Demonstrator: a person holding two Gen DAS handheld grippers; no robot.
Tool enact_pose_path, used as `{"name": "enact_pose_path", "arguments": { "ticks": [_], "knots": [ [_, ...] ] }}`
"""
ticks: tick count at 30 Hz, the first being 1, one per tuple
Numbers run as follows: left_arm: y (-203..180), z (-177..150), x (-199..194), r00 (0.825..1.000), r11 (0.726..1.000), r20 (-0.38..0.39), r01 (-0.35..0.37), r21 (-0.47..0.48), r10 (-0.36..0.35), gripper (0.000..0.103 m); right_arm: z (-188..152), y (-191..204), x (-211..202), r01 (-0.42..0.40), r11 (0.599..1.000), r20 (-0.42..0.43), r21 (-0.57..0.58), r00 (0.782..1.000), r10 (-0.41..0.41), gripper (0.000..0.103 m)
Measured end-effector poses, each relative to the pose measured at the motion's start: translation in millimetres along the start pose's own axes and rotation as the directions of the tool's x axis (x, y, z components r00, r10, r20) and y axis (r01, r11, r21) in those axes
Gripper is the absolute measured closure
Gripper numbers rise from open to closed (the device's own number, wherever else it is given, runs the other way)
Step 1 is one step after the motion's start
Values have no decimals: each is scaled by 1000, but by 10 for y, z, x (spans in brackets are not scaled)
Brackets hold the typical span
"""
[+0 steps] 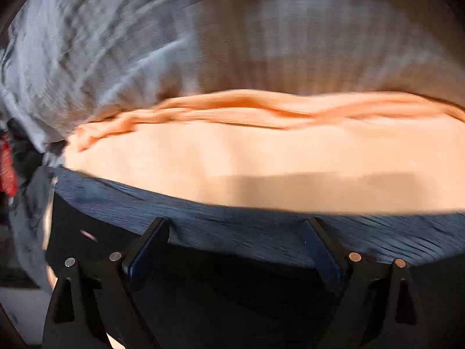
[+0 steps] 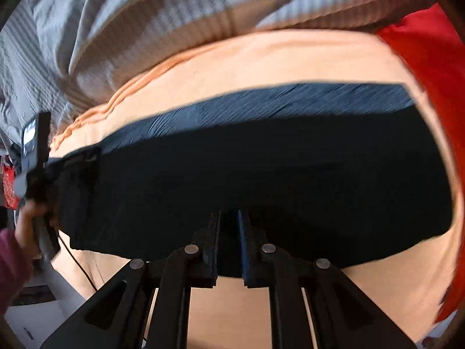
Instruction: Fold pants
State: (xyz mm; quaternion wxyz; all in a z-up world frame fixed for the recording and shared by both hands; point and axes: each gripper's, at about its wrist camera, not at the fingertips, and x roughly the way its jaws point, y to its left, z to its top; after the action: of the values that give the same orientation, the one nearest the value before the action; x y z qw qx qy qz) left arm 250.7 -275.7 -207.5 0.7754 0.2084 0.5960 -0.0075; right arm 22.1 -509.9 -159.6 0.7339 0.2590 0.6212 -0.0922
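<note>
- Jaws differ between the two hands: the right gripper (image 2: 229,224) has its fingers drawn close together, pinching the near edge of the dark pants (image 2: 261,174), while the left gripper (image 1: 237,226) stands spread wide with nothing pressed between its fingers.
- Just past the left gripper's fingertips (image 1: 158,226), the ribbed waistband (image 1: 232,226) of the pants runs across the left wrist view, with the darker cloth filling the space between the fingers (whether the tips touch it is hard to tell in the blur).
- From the right wrist view the pants lie as a broad dark band across a peach sheet (image 2: 261,58), their ribbed strip on the far side.
- At the left edge of that view a hand (image 2: 27,221) in a purple sleeve (image 2: 11,261) holds the other gripper beside the end of the pants.
- Beyond the pants the peach sheet bunches into folds (image 1: 232,107).
- Farther still lies a grey striped blanket (image 1: 101,43), rumpled.
- Red cloth (image 2: 430,67) sits at the right edge of the right wrist view, against the peach sheet.
</note>
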Motion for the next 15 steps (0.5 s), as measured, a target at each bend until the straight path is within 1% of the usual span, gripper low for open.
{"name": "enact_pose_path", "arguments": {
  "ticks": [1,2,4,5,6,7,9,10,12,14,15],
  "knots": [
    [159,34,36,1000,999,-15,5,-34,-5,9,-15,34,21,6,1000,8,15,1000,-6,90],
    [386,45,32,999,996,-29,31,-81,-34,9,-67,81,-4,11,999,18,40,1000,-12,90],
    [668,7,-19,996,991,-28,76,-107,-80,9,-120,215,-34,20,998,28,59,999,-22,90],
    [835,-56,-56,996,993,-18,84,-87,-86,9,-168,408,41,33,998,36,50,999,-34,90],
    [925,-134,-87,997,995,-13,77,-64,-78,9,-168,460,28,41,998,43,42,998,-43,90],
    [999,-201,-109,998,997,-10,67,-45,-68,9,-165,596,13,36,999,50,38,998,-38,90],
    [1210,-283,14,999,999,-16,47,-17,-47,9,-160,823,90,15,999,53,31,998,-17,89],
    [1266,-307,86,999,999,-22,30,-15,-31,9,-161,933,132,11,1000,50,22,999,-12,87],
    [1443,-220,271,997,995,-12,69,-67,-70,9,-158,1145,273,3,1000,42,12,999,-3,70],
    [1568,-30,408,995,988,2,102,-116,-102,9,-165,1304,465,14,1000,33,7,999,-14,65],
    [1562,53,436,996,988,3,91,-125,-91,9,-177,1339,558,39,999,23,10,999,-39,64]
  ]
}}
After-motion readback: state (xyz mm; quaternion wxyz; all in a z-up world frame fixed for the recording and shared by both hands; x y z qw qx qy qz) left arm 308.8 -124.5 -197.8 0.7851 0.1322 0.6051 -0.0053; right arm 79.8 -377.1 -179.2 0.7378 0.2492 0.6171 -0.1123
